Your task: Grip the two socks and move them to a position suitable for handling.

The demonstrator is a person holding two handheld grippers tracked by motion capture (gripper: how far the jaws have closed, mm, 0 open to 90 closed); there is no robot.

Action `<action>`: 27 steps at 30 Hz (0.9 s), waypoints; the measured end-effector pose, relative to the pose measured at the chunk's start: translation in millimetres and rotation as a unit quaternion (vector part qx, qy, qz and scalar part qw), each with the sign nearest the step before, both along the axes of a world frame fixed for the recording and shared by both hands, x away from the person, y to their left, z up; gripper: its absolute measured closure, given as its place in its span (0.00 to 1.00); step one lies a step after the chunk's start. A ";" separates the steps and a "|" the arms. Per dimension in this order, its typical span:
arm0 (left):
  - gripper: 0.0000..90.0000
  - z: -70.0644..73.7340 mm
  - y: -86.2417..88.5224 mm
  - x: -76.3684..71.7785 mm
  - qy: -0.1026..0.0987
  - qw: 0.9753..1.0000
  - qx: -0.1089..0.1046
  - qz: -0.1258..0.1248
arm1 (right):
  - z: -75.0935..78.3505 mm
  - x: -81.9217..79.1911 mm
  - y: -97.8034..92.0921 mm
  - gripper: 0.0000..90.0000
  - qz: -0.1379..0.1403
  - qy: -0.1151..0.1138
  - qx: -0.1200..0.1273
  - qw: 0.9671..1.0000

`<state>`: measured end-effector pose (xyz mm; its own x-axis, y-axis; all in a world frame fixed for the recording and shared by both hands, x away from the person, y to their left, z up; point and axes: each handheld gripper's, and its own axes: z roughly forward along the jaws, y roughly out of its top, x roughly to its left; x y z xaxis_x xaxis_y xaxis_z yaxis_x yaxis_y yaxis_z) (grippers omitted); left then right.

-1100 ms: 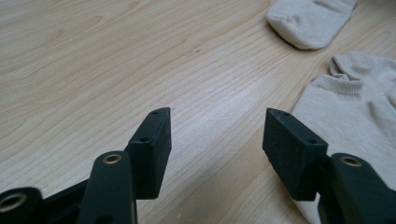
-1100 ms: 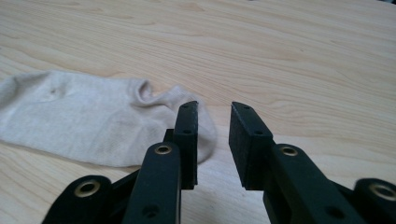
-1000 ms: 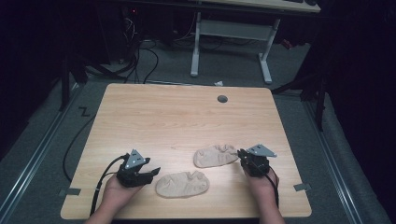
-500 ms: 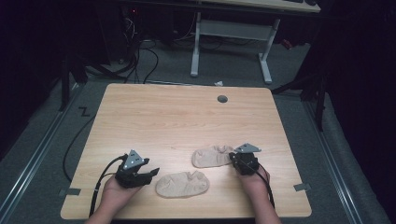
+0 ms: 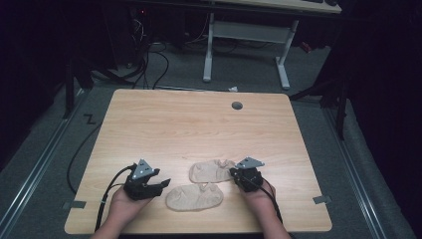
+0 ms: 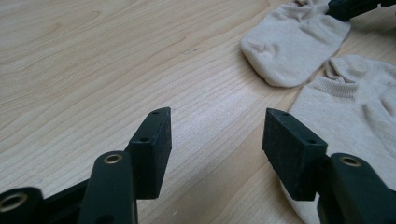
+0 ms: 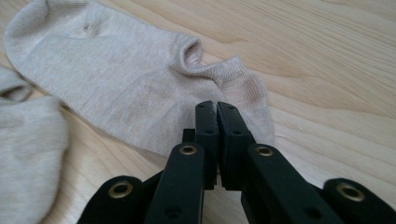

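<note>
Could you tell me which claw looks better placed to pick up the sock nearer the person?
Left, probably. The left claw is open beside the nearer sock, its jaws pointing at it; the right claw is closed at the farther sock.

Two socks (image 5: 195, 197) (image 5: 211, 171) lie on the table (image 5: 199, 129) between both tongs (image 5: 161, 183) (image 5: 233, 173).

A light wooden surface (image 5: 199, 129) with rounded corners stands on grey carpet (image 5: 45, 144). A small round grey grommet (image 5: 237, 105) sits near its far edge. Beyond it, a white desk frame (image 5: 246, 35) stands in a dark room, with black cables (image 5: 149, 55) trailing across the floor. Tape strips (image 5: 73, 204) mark the carpet.
</note>
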<state>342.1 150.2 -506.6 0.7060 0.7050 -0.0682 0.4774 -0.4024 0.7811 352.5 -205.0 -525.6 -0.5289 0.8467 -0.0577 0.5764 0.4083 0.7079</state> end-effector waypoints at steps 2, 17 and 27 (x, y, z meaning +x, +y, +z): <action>0.47 0.3 -1.2 0.0 0.000 1.000 0.003 -0.003 | 0.1 -0.6 5.2 0.98 0.006 0.000 -0.001 1.000; 0.48 -4.5 -18.4 -0.3 0.002 1.000 0.010 -0.015 | -0.1 1.7 39.9 0.97 0.046 -0.003 -0.010 0.999; 0.52 -12.1 -25.8 10.3 0.002 1.000 0.007 0.012 | 2.8 2.7 51.9 0.87 0.062 -0.013 -0.006 0.998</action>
<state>352.4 124.3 -518.7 0.6890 0.7222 -0.0610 0.4905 -0.4026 0.7729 355.2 -153.1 -522.7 -0.6280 0.7738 -0.0825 0.5026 0.4842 0.7162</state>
